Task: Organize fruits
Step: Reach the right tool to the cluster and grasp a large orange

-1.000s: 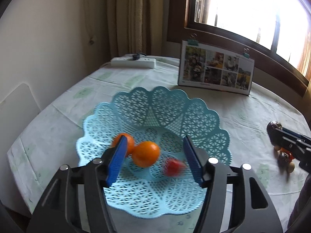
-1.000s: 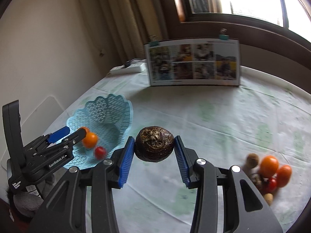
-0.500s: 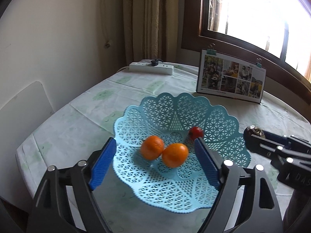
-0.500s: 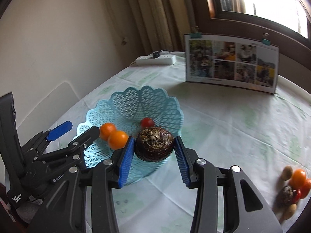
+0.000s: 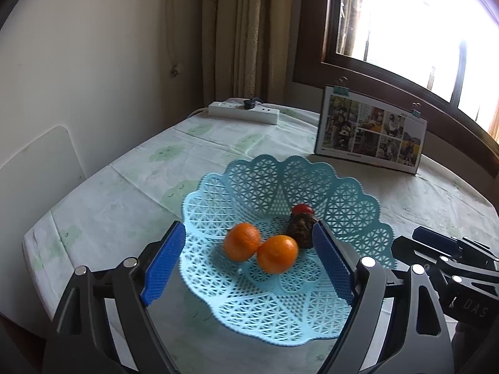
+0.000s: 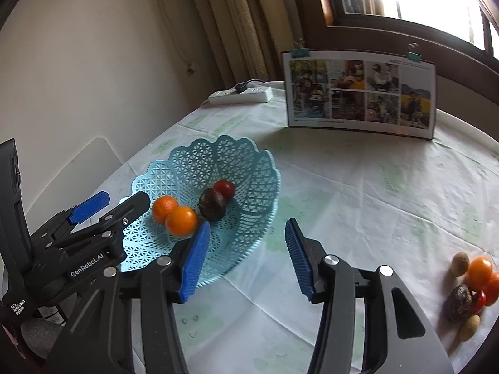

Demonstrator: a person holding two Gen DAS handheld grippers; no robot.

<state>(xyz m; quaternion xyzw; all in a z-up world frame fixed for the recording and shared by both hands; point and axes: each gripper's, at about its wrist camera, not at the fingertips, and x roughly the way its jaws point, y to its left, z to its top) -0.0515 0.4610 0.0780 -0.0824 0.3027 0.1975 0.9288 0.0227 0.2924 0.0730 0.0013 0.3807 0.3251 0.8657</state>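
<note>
Half a second ago the right gripper (image 6: 246, 255) held the dark fruit (image 6: 212, 208); now both grippers' jaws are wide and empty, and it rests inside the blue basket (image 6: 249, 168), collected beside the oranges (image 6: 174, 216).

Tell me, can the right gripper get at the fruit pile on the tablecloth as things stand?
Probably yes. The right gripper is open and holds nothing, and the fruit pile lies uncovered on the tablecloth to its right, with only bare cloth between them.

The pale blue lattice plastic basket (image 6: 249, 168) holds four fruits: two round oranges (image 6: 181, 221), one dark brown wrinkled fruit (image 6: 212, 208), one small red tomato (image 6: 224, 188).
</note>
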